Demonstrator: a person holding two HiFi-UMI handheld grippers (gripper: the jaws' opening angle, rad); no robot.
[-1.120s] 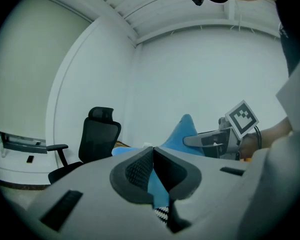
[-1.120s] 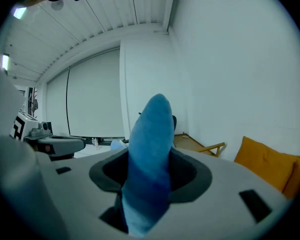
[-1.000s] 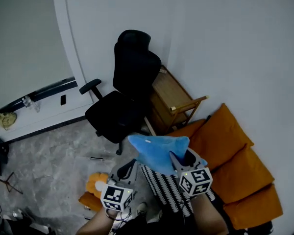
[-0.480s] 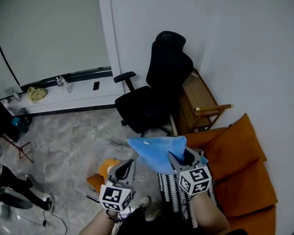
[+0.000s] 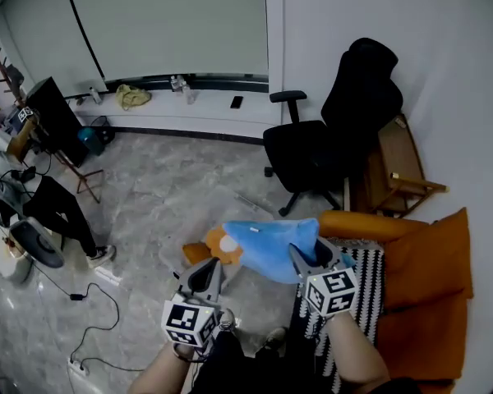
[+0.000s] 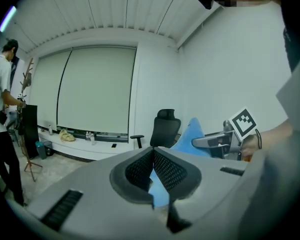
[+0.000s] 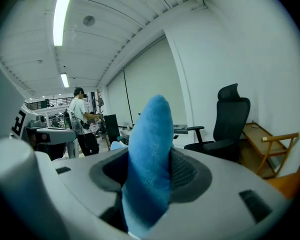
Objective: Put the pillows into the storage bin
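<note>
Carrying the blue pillow at lower centre of the head view, we are pinching one corner in the right tongs, jaws partly apart around the fabric. Our left tongs are hanging just beside it, jaws pressed together on nothing. Bare floor is lying open toward the upper left, while a black office chair and an orange sofa are crowding the right edge. The pillow is hiding part of an orange thing below it.
</note>
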